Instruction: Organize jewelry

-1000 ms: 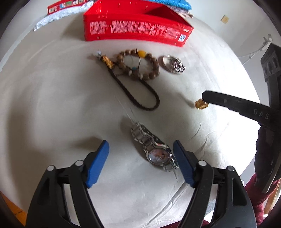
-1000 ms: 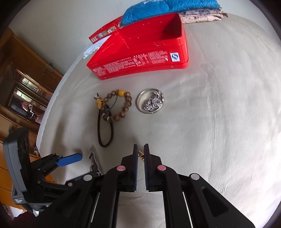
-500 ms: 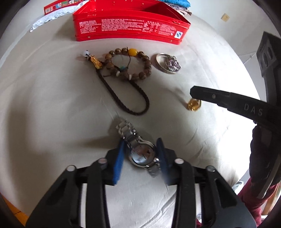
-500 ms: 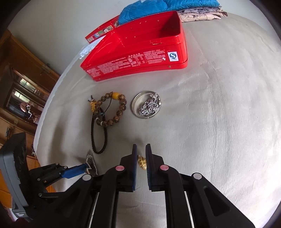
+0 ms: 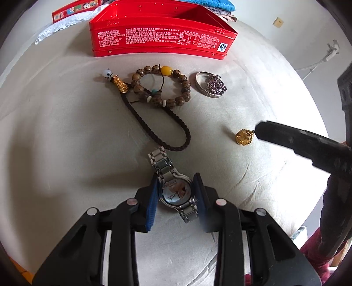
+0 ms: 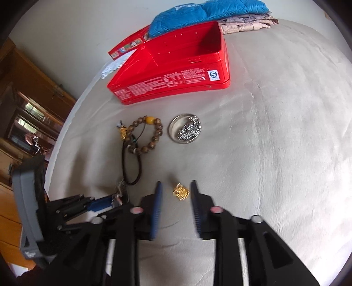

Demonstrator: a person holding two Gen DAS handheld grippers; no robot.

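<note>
My left gripper (image 5: pixel 176 179) is shut on a silver wristwatch (image 5: pixel 175 191), its blue pads against the case sides, on the beige cloth. My right gripper (image 6: pixel 176 187) is open, and a small gold charm (image 6: pixel 181 191) lies between its fingers; the charm also shows in the left wrist view (image 5: pixel 243 137). A wooden bead bracelet (image 5: pixel 161 85) with a dark braided cord (image 5: pixel 162 126) and a silver bangle (image 5: pixel 211 84) holding a sparkly chain lie in front of the open red tin box (image 5: pixel 160 39).
A folded blue quilt (image 6: pixel 204 15) and folded fabric (image 6: pixel 248 24) lie behind the red box. The box lid (image 6: pixel 129 45) leans beyond it. A wooden cabinet (image 6: pixel 28 105) stands off the left edge of the cloth.
My left gripper came down around the watch and closed on its case. My right gripper opened from shut and now straddles the gold charm.
</note>
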